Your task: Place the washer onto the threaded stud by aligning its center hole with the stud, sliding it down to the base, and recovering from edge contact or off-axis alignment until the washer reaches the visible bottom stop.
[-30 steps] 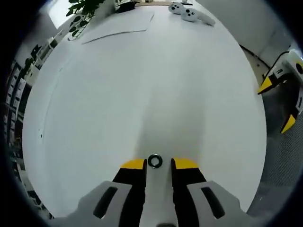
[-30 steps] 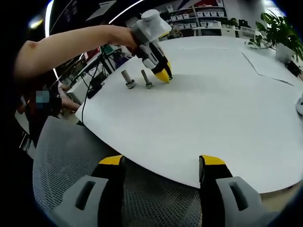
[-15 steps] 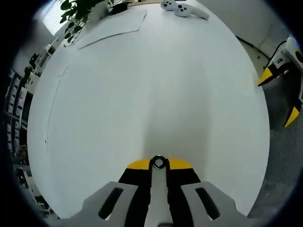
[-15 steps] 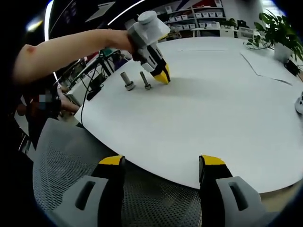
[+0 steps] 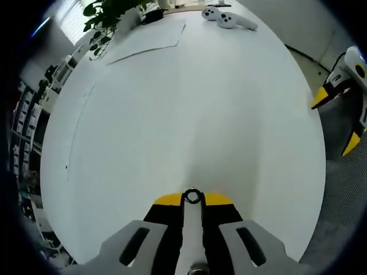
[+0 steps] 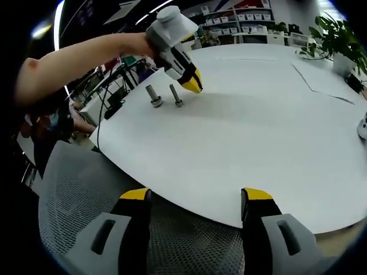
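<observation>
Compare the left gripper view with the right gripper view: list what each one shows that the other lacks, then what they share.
Left gripper view alone: the washer pinched between the left gripper tips, two game controllers at the far edge of the table.

Right gripper view alone: two studs standing upright on the table beside the left gripper, a person's arm, a mesh chair under the right gripper, whose jaws are open.

Shared: the white table, a potted plant, both grippers.

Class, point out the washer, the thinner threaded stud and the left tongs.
washer [image 5: 192, 197], left gripper view, on its dark ring
threaded stud [image 6: 176, 95], right gripper view, on its shaft
left tongs [image 6: 192, 86], right gripper view, at the yellow tips
</observation>
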### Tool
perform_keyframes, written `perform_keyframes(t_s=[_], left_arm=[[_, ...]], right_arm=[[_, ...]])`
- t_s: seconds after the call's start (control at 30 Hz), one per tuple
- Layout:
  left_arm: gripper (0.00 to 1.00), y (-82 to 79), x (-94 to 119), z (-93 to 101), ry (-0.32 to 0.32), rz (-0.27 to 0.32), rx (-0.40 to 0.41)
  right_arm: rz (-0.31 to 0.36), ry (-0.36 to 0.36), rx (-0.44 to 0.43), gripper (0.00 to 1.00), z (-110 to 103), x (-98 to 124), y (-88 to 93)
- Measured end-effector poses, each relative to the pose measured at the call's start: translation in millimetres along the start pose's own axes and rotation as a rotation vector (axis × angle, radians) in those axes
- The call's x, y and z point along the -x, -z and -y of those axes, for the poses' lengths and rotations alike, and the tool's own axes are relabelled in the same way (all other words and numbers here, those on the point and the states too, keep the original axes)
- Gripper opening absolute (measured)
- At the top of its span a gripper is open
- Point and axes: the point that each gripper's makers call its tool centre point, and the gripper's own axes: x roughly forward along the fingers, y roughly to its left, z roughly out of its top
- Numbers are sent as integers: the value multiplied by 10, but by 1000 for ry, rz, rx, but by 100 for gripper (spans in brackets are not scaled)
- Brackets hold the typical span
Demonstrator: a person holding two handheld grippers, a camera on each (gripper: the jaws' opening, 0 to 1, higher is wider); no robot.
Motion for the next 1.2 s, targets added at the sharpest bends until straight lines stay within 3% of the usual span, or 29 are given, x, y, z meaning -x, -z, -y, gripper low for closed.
perform_keyframes(t_s=[0.17,0.37,0.57,0.87,1.2], left_arm=[[8,21,222,-26,-12,20,22],[8,227,555,-69,-20,0,33],[8,404,829,-80,-35,16,91],[8,572,937,70,-41,8,87],[8,498,809,197,-6,34,79]], right_arm=[[12,-4,1,65,-3,3,-21],[21,10,-3,65,17,7,-36],[28,21,-6,65,37,11,-48],[29,34,-21,65,61,17,-41],[14,28,-19,65,50,15,-14]])
